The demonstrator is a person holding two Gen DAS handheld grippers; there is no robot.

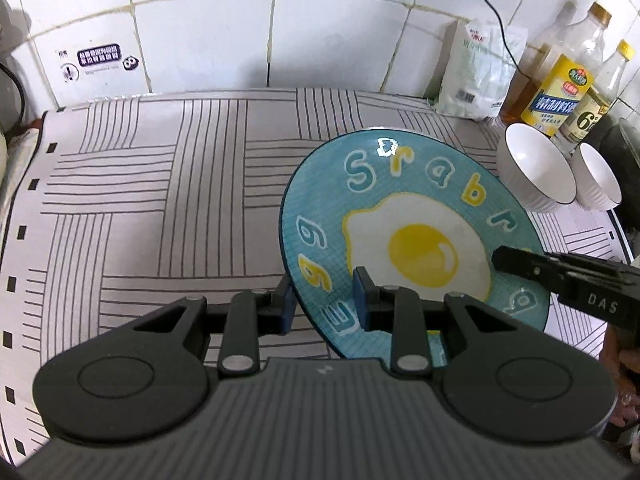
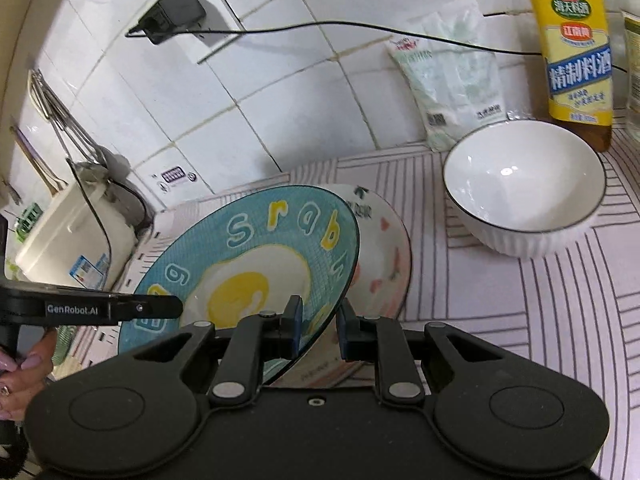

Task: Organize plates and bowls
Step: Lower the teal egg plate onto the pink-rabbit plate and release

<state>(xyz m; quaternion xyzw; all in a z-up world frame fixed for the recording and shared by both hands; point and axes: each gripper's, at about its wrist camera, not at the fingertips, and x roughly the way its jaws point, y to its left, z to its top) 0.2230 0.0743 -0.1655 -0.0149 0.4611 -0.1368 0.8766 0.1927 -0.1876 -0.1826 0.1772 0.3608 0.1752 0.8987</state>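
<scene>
A blue plate point(image 1: 400, 208) with a fried-egg picture and letters is tilted above the striped mat. My left gripper point(image 1: 322, 300) straddles its near-left rim, jaws apart, one pad on each side. My right gripper point(image 2: 318, 326) straddles its opposite rim the same way; its finger shows in the left wrist view point(image 1: 560, 276). The blue plate point(image 2: 256, 256) hangs over a white plate point(image 2: 384, 256) with pink and green marks. Two white ribbed bowls point(image 1: 536, 172) point(image 1: 600, 178) stand at the right; one shows in the right wrist view point(image 2: 524, 188).
The striped mat point(image 1: 160, 200) covers the counter. Bottles point(image 1: 560, 92) and a white bag point(image 1: 476, 72) stand against the tiled wall at back right. A white appliance point(image 2: 76, 236) stands at the left. A black cable point(image 2: 360, 28) runs along the wall.
</scene>
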